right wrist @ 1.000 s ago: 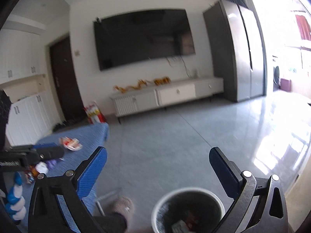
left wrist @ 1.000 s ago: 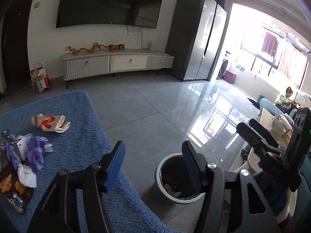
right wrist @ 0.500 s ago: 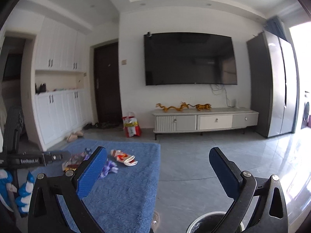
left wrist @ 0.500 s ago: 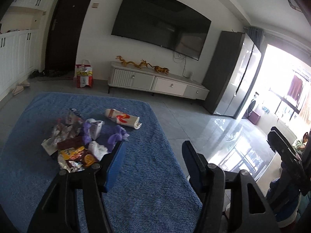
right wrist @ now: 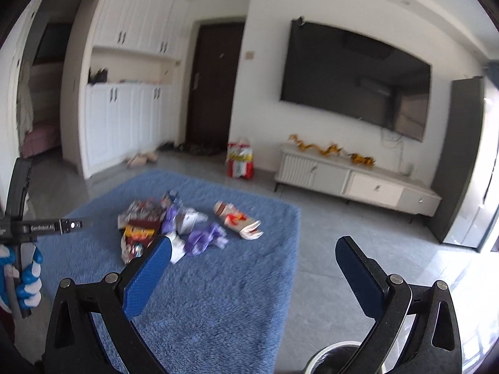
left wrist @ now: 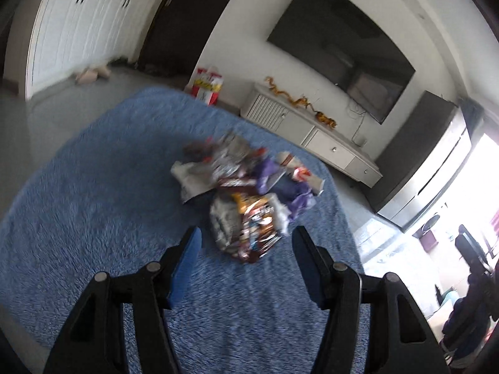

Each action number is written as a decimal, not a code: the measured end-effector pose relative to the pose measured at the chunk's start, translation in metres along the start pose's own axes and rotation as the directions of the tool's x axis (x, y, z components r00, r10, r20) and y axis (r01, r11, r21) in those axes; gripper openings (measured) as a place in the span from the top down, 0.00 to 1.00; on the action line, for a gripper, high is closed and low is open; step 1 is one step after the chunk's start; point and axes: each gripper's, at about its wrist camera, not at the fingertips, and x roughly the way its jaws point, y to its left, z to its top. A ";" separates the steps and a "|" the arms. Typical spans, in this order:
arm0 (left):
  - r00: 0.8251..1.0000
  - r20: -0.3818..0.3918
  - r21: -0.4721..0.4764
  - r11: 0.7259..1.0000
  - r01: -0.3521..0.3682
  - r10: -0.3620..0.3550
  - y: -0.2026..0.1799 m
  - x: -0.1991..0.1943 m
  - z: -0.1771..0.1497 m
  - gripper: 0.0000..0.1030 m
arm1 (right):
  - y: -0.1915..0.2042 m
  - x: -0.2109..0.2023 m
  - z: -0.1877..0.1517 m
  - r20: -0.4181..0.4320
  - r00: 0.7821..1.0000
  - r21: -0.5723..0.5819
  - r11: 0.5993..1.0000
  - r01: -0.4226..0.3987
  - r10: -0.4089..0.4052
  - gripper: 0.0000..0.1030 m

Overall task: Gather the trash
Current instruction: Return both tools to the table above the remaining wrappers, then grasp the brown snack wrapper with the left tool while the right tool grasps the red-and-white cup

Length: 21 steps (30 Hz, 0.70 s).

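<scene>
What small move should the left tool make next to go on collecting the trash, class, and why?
Probably ease the left tool forward and down onto the orange snack wrapper, the nearest piece of the trash pile on the blue rug. Its jaws stand open and empty, with the wrapper just ahead between them. The bin sits by the right tool, also open.

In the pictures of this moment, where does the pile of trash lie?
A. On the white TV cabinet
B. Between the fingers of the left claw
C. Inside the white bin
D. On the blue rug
D: the pile of trash rests on the blue rug, ahead of the open, empty left claw.
</scene>
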 end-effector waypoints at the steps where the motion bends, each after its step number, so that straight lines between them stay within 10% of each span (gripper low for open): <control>1: 1.000 -0.015 -0.013 1.000 0.006 -0.006 0.006 0.006 -0.003 0.44 | 0.001 0.010 -0.002 -0.023 1.000 -0.003 1.000 -0.011 0.011 0.00; 9: 0.990 -0.078 -0.060 0.992 0.115 -0.120 0.007 0.053 0.001 0.46 | 0.002 0.083 -0.004 -0.130 0.990 0.006 0.998 -0.060 0.060 0.00; 21: 0.974 -0.197 -0.075 0.992 0.099 -0.112 0.001 0.132 0.016 0.72 | 0.006 0.195 0.027 -0.213 0.971 -0.084 0.988 -0.129 0.109 0.00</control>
